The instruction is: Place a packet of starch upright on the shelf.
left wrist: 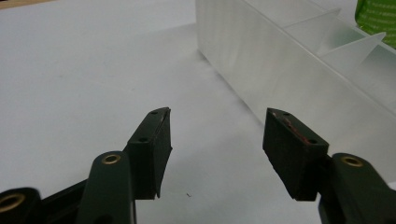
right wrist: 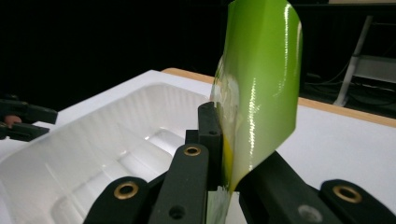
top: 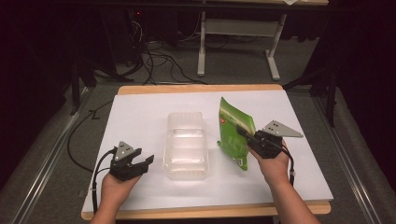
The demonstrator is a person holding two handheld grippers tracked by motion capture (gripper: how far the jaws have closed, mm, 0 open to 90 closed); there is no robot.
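Glossy green bag [right wrist: 259, 88]; translucent plastic tray [top: 186, 145]

Wood-edged table [top: 196, 88] w/ white top sheet [top: 140, 116]; clear plastic tray [top: 186, 145] rests at ctr, directly on sheet.

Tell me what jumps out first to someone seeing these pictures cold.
The bright green bag stands out at once: the right gripper is shut on it and holds it upright, right of the table's middle. Next to it, in the centre of the white tabletop, lies a clear plastic tray with dividers. The left gripper rests open, left of the tray.
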